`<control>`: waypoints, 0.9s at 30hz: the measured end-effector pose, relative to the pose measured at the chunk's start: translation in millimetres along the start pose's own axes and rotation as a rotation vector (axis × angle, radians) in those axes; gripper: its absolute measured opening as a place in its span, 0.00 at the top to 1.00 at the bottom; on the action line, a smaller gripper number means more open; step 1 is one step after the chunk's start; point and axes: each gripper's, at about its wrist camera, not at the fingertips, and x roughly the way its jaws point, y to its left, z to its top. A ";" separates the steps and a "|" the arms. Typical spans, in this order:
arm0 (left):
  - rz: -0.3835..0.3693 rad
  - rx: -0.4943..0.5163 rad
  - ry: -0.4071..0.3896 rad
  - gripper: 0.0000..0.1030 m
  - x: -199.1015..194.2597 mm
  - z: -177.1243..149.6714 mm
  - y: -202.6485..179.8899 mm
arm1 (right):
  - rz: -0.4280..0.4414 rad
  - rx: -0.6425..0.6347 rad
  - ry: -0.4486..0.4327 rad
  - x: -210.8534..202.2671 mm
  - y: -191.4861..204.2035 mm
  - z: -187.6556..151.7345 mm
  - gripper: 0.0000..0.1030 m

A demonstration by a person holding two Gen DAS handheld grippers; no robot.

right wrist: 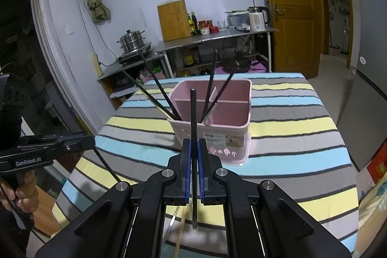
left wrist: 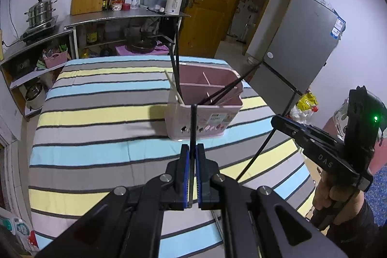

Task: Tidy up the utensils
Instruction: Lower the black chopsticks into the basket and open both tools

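Observation:
A pink divided basket [left wrist: 179, 117] [right wrist: 238, 154] stands on the striped table and holds several black chopsticks [right wrist: 212, 84] and a pale wooden one [left wrist: 173, 86]. My left gripper [left wrist: 192, 146] is shut on a black chopstick [left wrist: 193, 122] that stands upright in front of the basket. Just before the basket's near wall, my right gripper [right wrist: 193, 142] is shut on another black chopstick [right wrist: 193, 113]. Each gripper also shows in the other's view, the right gripper [left wrist: 274, 121] at the right and the left gripper [right wrist: 90, 140] at the left, both held by a hand.
A striped cloth [left wrist: 96, 117] [right wrist: 290, 137] covers the table. A wooden stick [right wrist: 179, 236] lies on it under my right gripper. Steel shelves with pots and bottles [right wrist: 205, 40] stand behind the table. A grey fridge [left wrist: 297, 47] stands at the right, by a yellow door [right wrist: 287, 16].

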 end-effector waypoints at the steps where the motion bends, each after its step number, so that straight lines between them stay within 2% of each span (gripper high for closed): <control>1: -0.009 -0.004 -0.006 0.95 -0.8 3.0 -0.3 | 0.002 0.001 -0.011 -1.9 -0.1 3.0 0.95; 14: -0.060 0.002 -0.172 0.95 -20.1 67.9 -13.4 | -0.001 0.016 -0.184 -22.7 0.3 58.8 0.95; 27: -0.054 0.009 -0.275 0.95 -19.5 116.9 -11.5 | 0.014 0.057 -0.302 -16.7 1.1 104.8 0.95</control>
